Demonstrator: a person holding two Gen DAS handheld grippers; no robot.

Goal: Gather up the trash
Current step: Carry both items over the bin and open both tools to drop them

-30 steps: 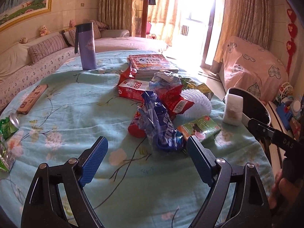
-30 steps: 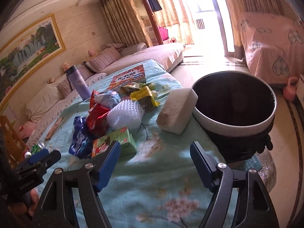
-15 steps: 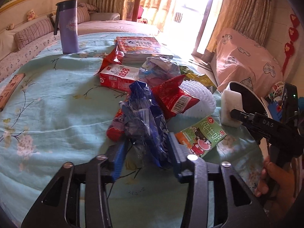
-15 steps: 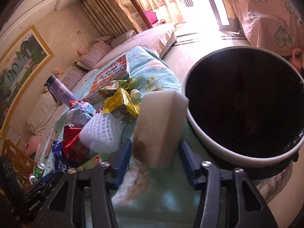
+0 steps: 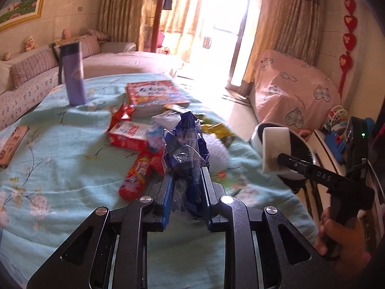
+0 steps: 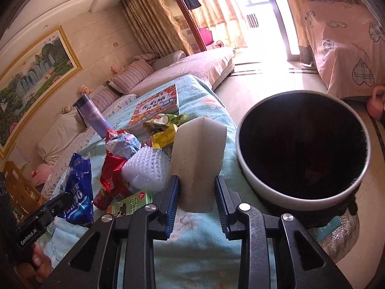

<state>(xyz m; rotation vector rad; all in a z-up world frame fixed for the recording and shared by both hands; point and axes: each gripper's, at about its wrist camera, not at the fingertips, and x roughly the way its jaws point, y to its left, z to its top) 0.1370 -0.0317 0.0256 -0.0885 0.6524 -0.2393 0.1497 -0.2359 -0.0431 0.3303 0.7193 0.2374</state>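
**Beside the bin, both claws loaded**

On the blue floral tablecloth (image 5: 60,159), most of the litter is yet to be collected. The left gripper (image 5: 186,180) has its jaws pressed nearly together on a crumpled blue wrapper (image 5: 185,149), which stands up between the pads. The right gripper (image 6: 196,190) is closed partway around a white foam block (image 6: 197,159), held upright just beside the rim of the dark bin (image 6: 303,149).

The bin's inside is deep in shadow; something reddish may lie at the bottom, but that cannot be told for sure. Neither held piece is over the opening yet.

Left on the table are a red carton (image 5: 127,134), a red tube pack (image 5: 136,175), a white mesh pad (image 6: 146,168), a green carton (image 6: 132,204) and yellow wrappers (image 6: 166,134). The purple flask (image 5: 72,74) and book (image 5: 154,94) are likely not trash.
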